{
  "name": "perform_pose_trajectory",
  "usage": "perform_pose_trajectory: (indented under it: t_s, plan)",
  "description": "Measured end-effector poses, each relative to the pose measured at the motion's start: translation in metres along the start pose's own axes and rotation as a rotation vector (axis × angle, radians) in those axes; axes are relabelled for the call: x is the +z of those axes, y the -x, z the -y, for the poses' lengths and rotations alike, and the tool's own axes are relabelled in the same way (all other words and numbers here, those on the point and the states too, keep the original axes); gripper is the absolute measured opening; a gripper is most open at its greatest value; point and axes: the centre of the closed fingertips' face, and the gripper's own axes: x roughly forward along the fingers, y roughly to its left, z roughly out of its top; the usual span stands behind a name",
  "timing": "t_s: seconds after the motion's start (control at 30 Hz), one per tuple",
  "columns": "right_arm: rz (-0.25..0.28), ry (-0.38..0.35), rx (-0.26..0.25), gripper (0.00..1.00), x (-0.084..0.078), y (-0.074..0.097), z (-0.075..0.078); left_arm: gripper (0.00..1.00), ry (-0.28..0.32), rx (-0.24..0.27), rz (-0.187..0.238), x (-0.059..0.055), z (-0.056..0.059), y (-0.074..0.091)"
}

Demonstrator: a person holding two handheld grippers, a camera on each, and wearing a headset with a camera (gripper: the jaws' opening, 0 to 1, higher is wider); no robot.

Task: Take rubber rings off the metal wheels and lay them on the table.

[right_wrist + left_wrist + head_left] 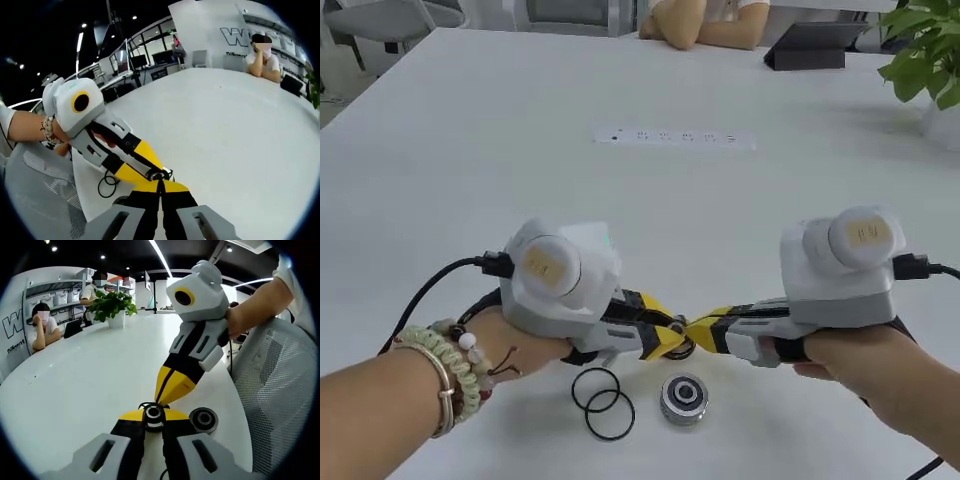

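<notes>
Your left gripper (pixel 661 336) squeezes a small metal wheel (pixel 153 416) over the table (pixel 620 200). Your right gripper (pixel 708 333), jaws almost together, seems to pinch its rubber ring (pixel 144 405). The ring is soft and stretchy, so grab its edge. The wheel is hard and smooth.

Big white table (pixel 470 180), power strip (pixel 675 137) set flush in the middle. Potted plant (pixel 925 50) far right, grey chair (pixel 390 18) far left. Dark ceiling (pixel 125 260), strip lights (pixel 159 257). Shelving (pixel 55 292) along lettered white wall (pixel 240 35). Mesh chair (pixel 270 385) by near edge.
</notes>
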Motion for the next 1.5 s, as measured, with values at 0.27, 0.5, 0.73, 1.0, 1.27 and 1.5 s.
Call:
perform_pose_trajectory:
  t_s: [0.27,0.5,0.73,1.0,1.27,1.5]
  plan:
    - [0.015,0.005,0.024,0.00,0.004,0.001,-0.006,0.07,-0.002,0.002,0.000,0.000,0.000,0.000]
    - [0.050,0.004,0.026,0.00,0.014,0.003,-0.009,0.07,0.006,0.004,0.004,0.000,0.000,0.000]
    - [0.028,-0.010,0.019,0.00,0.008,0.002,-0.007,0.07,0.017,0.010,0.018,0.000,0.000,0.000]
    - [0.031,-0.029,0.005,0.00,0.007,0.004,-0.001,0.09,0.023,-0.012,0.009,0.005,0.001,0.005]
    - [0.079,-0.045,0.007,0.00,0.019,0.010,-0.002,0.20,0.070,-0.044,0.073,0.024,-0.003,0.022]
    - [0.106,-0.055,0.001,0.00,0.026,0.016,-0.001,0.32,0.023,-0.055,0.090,0.038,0.000,0.036]
